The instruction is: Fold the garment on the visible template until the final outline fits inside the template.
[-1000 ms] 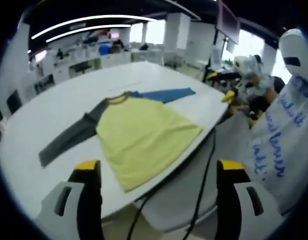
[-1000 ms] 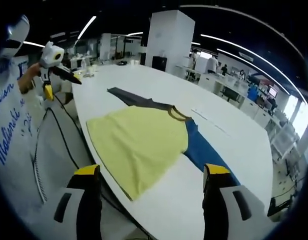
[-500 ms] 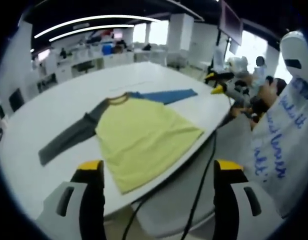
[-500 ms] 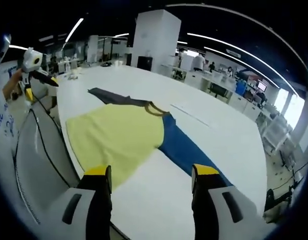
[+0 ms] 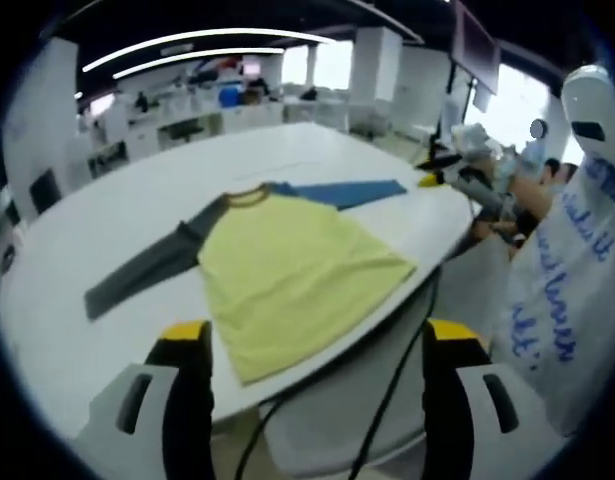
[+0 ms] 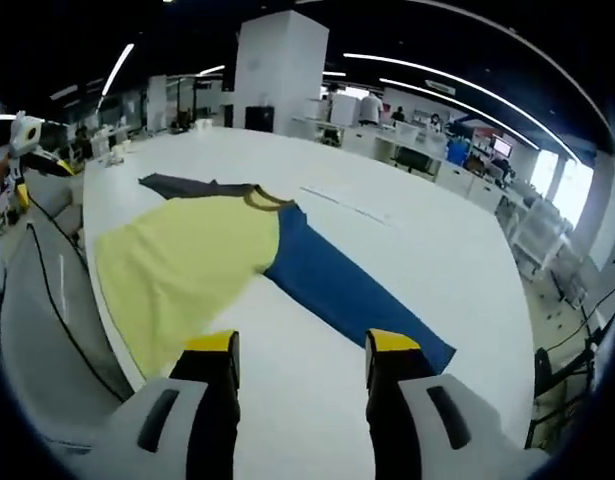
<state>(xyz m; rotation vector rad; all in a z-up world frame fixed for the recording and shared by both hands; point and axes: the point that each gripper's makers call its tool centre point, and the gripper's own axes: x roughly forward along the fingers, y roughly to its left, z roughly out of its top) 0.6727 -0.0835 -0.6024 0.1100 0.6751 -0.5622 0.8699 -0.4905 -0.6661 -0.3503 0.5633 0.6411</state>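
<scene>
A long-sleeved shirt lies flat on the white table (image 5: 107,200). Its yellow body (image 5: 292,275) reaches the near edge, with a grey sleeve (image 5: 147,275) on one side and a blue sleeve (image 5: 347,192) on the other. My left gripper (image 5: 317,338) hangs open off the table edge, short of the hem. In the right gripper view the yellow body (image 6: 177,260), blue sleeve (image 6: 347,295) and grey sleeve (image 6: 177,185) show, and my right gripper (image 6: 302,345) is open over bare table (image 6: 437,250) near the blue sleeve. A faint line (image 6: 347,208) crosses the table beyond the collar.
A person in a white shirt with blue writing (image 5: 557,300) stands at the table edge, holding the right gripper (image 5: 457,178). A black cable (image 5: 387,390) hangs over a grey chair (image 5: 327,440). The left gripper (image 6: 22,135) shows far left. Desks and people fill the background.
The right gripper's camera has swung toward the blue sleeve, and its jaws have drawn closer together with nothing between them. The left view has barely shifted. The shirt has not moved.
</scene>
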